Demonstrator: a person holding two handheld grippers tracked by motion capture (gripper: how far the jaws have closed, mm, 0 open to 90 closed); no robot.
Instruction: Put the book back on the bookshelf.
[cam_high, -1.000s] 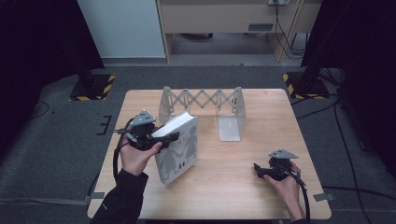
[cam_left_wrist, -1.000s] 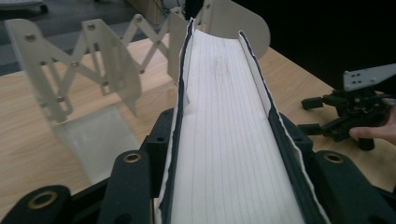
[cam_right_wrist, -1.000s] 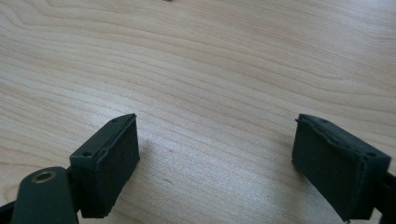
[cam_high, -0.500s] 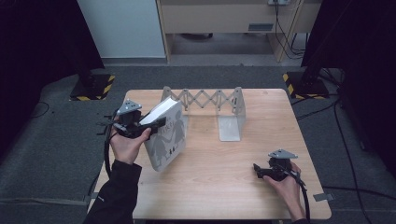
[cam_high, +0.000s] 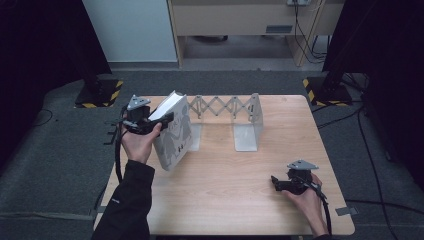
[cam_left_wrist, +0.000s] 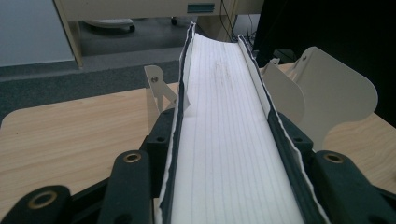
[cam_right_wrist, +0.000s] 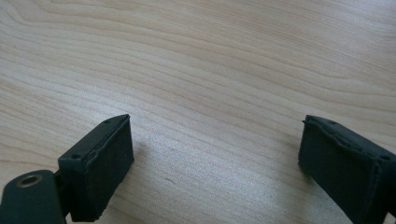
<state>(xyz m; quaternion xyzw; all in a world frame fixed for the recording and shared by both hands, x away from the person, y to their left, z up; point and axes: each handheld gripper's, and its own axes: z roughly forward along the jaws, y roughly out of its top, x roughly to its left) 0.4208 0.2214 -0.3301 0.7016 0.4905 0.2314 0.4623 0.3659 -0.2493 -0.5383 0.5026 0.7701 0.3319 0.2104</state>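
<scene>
- High view: left gripper (cam_high: 161, 120) is clamped on the top edge of a white book (cam_high: 173, 134), near the table's (cam_high: 220, 200) left edge, toward the far-left corner.
- Book stands tilted, front cover facing right/forward, bottom edge close to or on the wood; can't tell if it's touching.
- Left hand (cam_high: 137, 142) wraps the gripper body; dark sleeve (cam_high: 125, 205) runs in from the near-left edge.
- Expanding metal book rack (cam_high: 227, 112) sits along the far edge, centre-left. Its left end plate is just behind the book, its right end plate (cam_high: 248, 125) stands clear.
- Right gripper (cam_high: 276, 182) lies low near the near-right corner, held by the right hand (cam_high: 306, 197), jaws pointing left, well apart from book and rack.
- Left gripper view: both jaws press the book's (cam_left_wrist: 229, 140) dark covers, white page block between them running away from the camera. Rack plates (cam_left_wrist: 336, 93) show to the right and behind, a scissor link (cam_left_wrist: 156, 88) at left, table (cam_left_wrist: 70, 126) below.
- Right gripper view: jaws spread wide apart, nothing between them, bare wood grain of the table (cam_right_wrist: 210, 70) underneath. Pads (cam_right_wrist: 107, 163) sit close over the surface.
</scene>
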